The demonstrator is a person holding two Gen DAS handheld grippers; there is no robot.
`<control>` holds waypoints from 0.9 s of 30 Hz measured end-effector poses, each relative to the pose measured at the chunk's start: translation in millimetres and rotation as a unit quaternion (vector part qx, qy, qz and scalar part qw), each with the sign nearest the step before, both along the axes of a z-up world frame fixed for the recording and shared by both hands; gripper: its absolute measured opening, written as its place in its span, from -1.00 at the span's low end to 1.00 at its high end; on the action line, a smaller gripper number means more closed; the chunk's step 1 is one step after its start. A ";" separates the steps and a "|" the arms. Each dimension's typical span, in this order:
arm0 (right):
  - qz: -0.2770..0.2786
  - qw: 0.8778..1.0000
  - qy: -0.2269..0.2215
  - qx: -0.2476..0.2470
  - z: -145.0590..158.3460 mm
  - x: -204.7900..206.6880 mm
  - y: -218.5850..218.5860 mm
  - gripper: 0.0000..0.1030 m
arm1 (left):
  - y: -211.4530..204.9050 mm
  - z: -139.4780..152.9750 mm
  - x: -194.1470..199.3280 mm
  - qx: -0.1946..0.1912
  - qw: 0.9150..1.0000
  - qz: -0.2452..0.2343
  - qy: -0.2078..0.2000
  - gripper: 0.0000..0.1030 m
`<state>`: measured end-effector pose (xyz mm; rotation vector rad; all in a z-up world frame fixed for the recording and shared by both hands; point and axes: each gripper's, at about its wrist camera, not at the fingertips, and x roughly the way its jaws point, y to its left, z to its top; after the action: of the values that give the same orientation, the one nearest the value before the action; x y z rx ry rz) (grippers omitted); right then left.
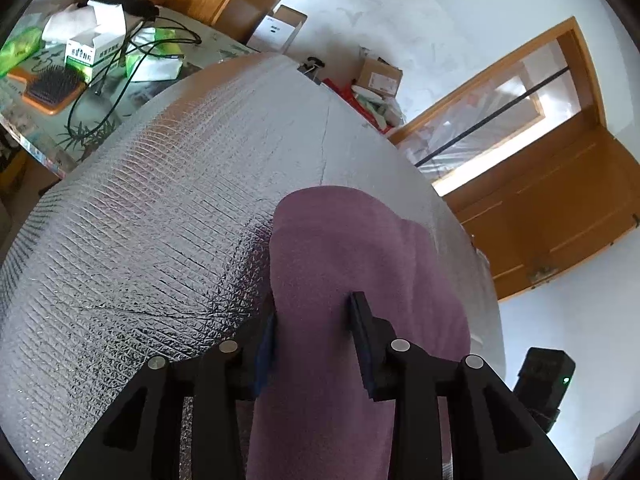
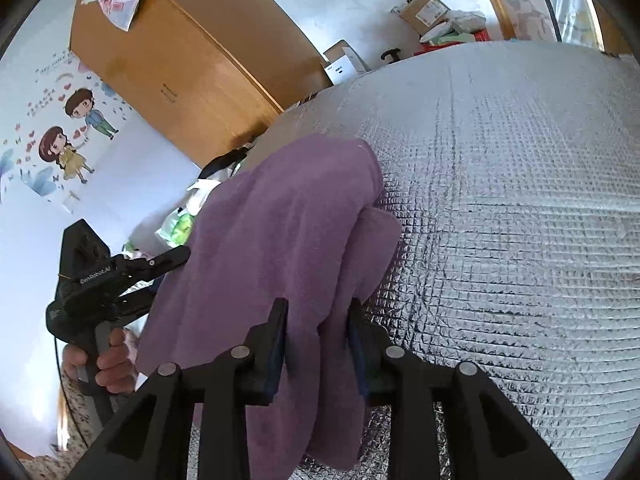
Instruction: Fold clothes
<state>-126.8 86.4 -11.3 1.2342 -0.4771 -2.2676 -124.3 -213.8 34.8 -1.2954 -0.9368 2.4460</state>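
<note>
A purple fleece cloth [image 1: 340,248] lies folded in thick layers on the silver quilted mat [image 1: 160,200]. My left gripper [image 1: 313,304] has the cloth's near end between its fingers; the fabric fills the gap and touches both pads. In the right wrist view the same cloth [image 2: 288,220] bulges up between the pads of my right gripper [image 2: 317,304], which close on a thick bundle of it. The left gripper [image 2: 172,264] shows at the cloth's left edge, its fingertips partly hidden behind the fabric, with a hand [image 2: 112,360] on its handle.
The mat [image 2: 500,220] stretches wide to the right. A side table holds a hairbrush [image 1: 54,86], boxes [image 1: 96,46] and cables. Cardboard boxes [image 1: 378,76] stand past the mat's far edge. A wooden door [image 1: 560,200] and a wardrobe [image 2: 160,60] line the walls.
</note>
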 end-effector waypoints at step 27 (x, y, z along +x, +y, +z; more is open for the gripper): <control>0.031 0.985 0.084 0.150 11.5 80.1 -41.0 -0.27 | 5.8 -1.1 65.9 -0.046 0.999 0.015 0.011 -0.30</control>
<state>-46.8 45.4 0.2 1.1624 -0.0338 -2.4250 -58.4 -208.0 33.7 -1.2901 -0.8536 2.5481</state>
